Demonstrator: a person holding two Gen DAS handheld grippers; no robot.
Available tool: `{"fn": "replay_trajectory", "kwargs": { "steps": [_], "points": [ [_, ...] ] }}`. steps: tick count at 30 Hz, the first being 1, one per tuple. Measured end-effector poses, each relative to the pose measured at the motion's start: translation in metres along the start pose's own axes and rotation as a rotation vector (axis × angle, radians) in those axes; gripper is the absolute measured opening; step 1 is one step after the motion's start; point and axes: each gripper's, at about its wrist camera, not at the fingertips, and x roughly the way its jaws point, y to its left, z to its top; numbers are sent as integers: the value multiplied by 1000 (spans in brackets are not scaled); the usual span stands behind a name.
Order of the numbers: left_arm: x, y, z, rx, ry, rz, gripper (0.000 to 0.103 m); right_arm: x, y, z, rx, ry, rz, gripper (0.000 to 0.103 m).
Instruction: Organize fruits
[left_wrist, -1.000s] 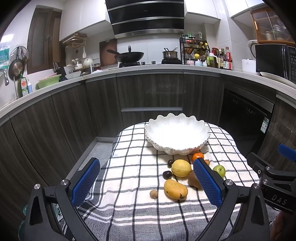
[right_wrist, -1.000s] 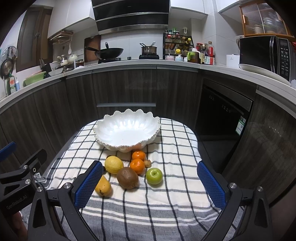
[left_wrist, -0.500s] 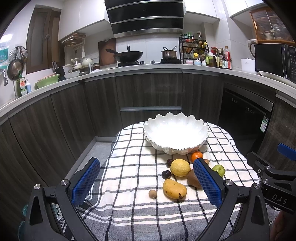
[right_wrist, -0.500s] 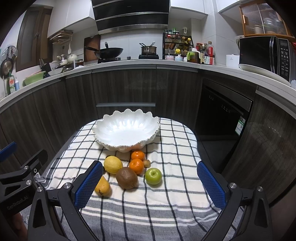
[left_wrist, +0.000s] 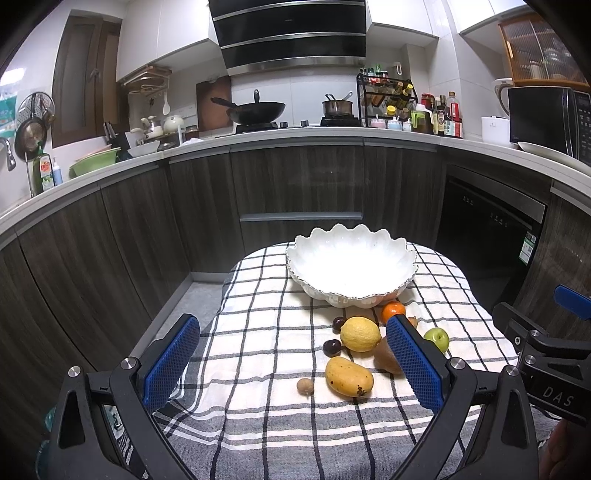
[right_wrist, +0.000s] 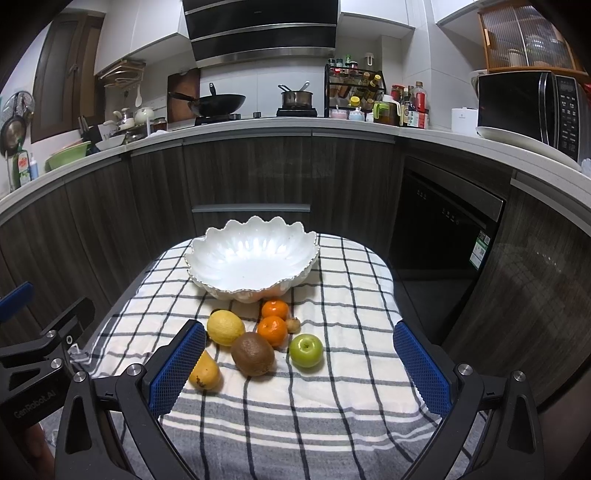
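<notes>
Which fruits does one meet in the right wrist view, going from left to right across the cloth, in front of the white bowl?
mango → lemon → kiwi → green apple. I leave out the two oranges and the small brown fruit, since they overlap the kiwi in this order.

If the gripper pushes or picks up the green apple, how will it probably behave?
The green apple looks round and smooth, so a sideways push would likely roll it across the checked cloth. Its glossy skin may slip between flat pads. It seems firm, so it should probably keep its shape.
</notes>
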Motion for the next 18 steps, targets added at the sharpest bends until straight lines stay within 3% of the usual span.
{"fn": "replay_trajectory", "kwargs": {
  "steps": [18],
  "points": [
    [1, -1, -1, 0, 0, 1, 103, 0, 1, -1, 1, 2, -1, 103]
  ]
}}
